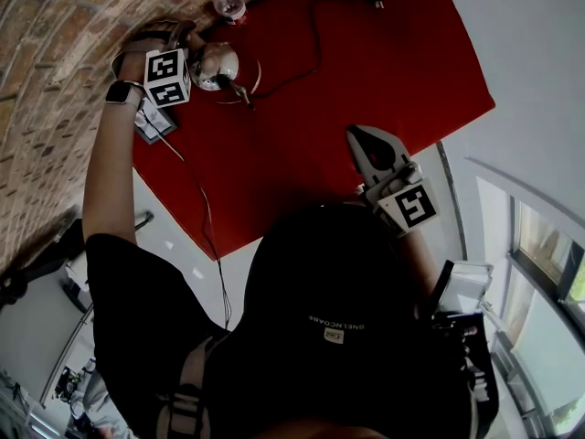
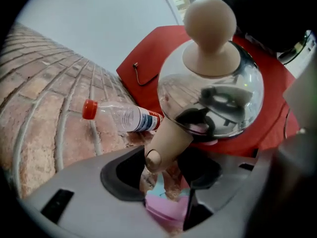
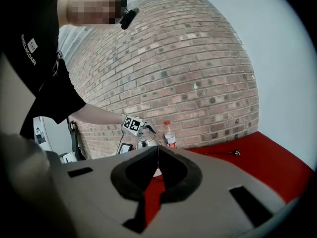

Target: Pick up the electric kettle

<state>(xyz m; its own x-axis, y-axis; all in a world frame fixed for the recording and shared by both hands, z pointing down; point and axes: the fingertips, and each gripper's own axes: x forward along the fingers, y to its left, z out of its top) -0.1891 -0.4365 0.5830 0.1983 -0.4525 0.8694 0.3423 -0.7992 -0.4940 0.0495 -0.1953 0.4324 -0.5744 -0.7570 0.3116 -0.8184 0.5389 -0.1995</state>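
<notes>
The electric kettle [image 1: 218,65] has a round glass body [image 2: 213,95], a wooden knob lid [image 2: 210,26] and a straight wooden handle [image 2: 166,143]. It stands on the red cloth [image 1: 302,126] near the brick wall. My left gripper [image 1: 187,58] points steeply down at it. In the left gripper view the handle's end lies between that gripper's wide jaws [image 2: 161,170], with the pads not visibly pressing on it. My right gripper [image 1: 370,149] hovers over the cloth's near right part, far from the kettle [image 3: 145,142], with its fingertips [image 3: 158,150] closed together and nothing held.
A clear plastic bottle with a red cap [image 1: 227,0] stands by the brick wall [image 1: 64,53] just beyond the kettle. A black cable [image 1: 313,39] runs across the cloth to a plug [image 1: 375,4]. A small flat device [image 1: 149,124] lies at the table's left edge.
</notes>
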